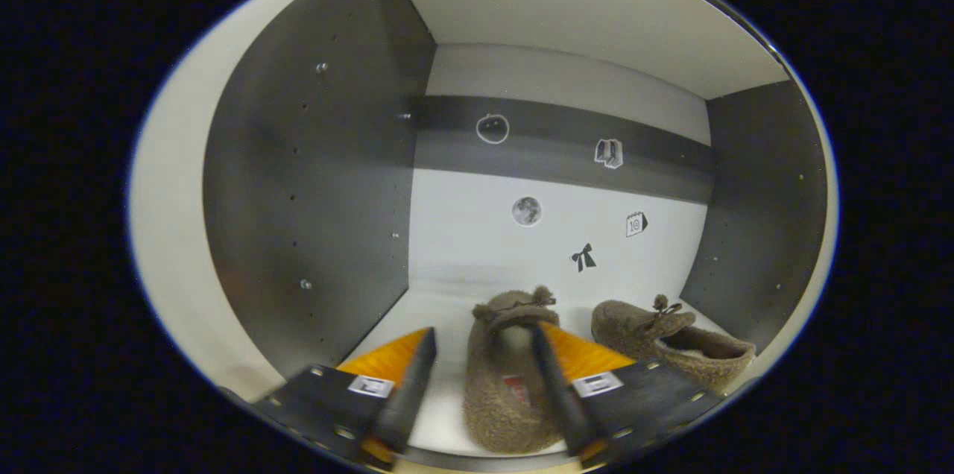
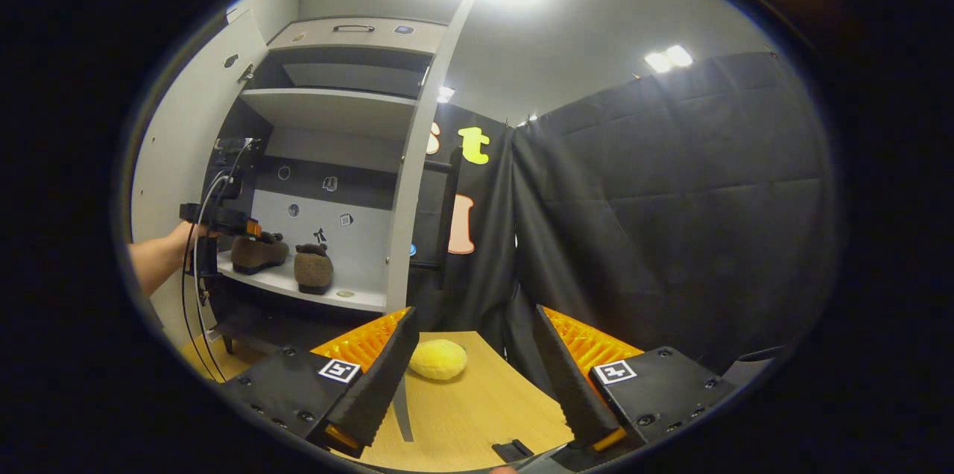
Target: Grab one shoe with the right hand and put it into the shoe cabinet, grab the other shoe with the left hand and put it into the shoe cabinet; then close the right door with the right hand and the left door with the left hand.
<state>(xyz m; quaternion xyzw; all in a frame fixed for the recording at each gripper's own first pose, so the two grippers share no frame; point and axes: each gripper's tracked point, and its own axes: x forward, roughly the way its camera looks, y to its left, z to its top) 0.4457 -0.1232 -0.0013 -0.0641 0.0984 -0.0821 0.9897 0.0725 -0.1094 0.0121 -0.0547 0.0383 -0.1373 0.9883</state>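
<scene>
Two brown fuzzy shoes stand on the white shelf (image 1: 440,317) inside the shoe cabinet. One shoe (image 1: 499,384) lies lengthwise between the fingers of my left gripper (image 1: 483,331), which is open; its right finger overlaps the shoe's edge. The other shoe (image 1: 671,340) sits to the right, apart from the fingers. In the right gripper view the same shoes (image 2: 257,252) (image 2: 313,269) rest on the shelf, with the left gripper (image 2: 223,224) and a forearm (image 2: 153,261) reaching in. My right gripper (image 2: 475,317) is open and empty above a wooden table (image 2: 477,407).
The cabinet's left door (image 2: 175,153) stands open; a white upright panel (image 2: 406,220) marks its right side. Small stickers dot the back wall (image 1: 477,235). A yellow soft object (image 2: 438,359) lies on the table. A small black item (image 2: 510,450) sits at the table's near edge.
</scene>
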